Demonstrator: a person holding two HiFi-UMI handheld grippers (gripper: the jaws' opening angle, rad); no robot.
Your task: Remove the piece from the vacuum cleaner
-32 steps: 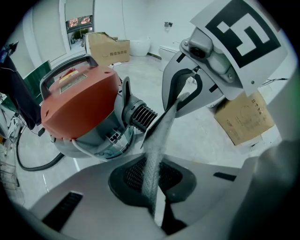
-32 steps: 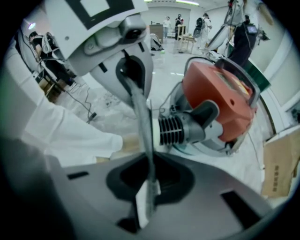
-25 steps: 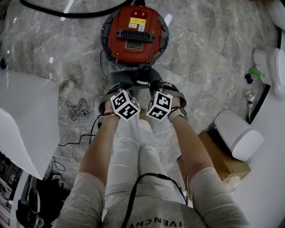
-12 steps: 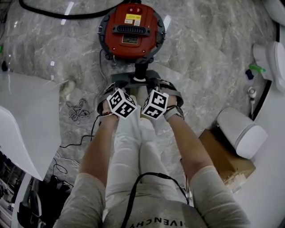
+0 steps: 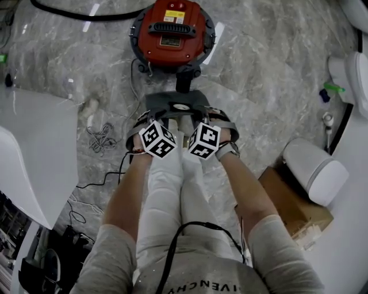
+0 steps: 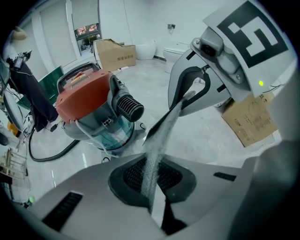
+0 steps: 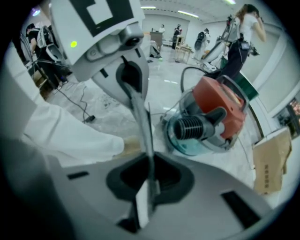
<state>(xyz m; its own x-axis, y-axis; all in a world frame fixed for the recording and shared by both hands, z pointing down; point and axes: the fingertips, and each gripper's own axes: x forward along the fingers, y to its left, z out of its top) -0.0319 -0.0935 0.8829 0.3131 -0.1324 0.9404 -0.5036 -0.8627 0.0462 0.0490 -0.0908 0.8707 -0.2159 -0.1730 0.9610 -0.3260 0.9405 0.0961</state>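
The red vacuum cleaner (image 5: 172, 34) stands on the marble floor, its black ribbed port (image 5: 184, 77) facing me. A thin, flat grey piece (image 5: 175, 99) is held between both grippers just in front of that port, and it looks apart from it. My left gripper (image 5: 156, 112) is shut on the piece's left side. My right gripper (image 5: 202, 112) is shut on its right side. In the left gripper view the piece (image 6: 161, 136) shows edge-on, running from my own jaws up to the right gripper (image 6: 206, 75). The right gripper view shows the same strip (image 7: 140, 112) and the vacuum (image 7: 211, 117).
A black hose (image 5: 86, 14) curves over the floor behind the vacuum. Loose cables (image 5: 100, 138) lie left, beside a white panel (image 5: 34, 149). A cardboard box (image 5: 287, 204) and a white bin (image 5: 313, 172) sit to the right. My legs are below the grippers. People stand far back (image 7: 243, 33).
Both grippers have drawn back with the grey piece, and the vacuum now sits farther from them. More of the black port shows between them.
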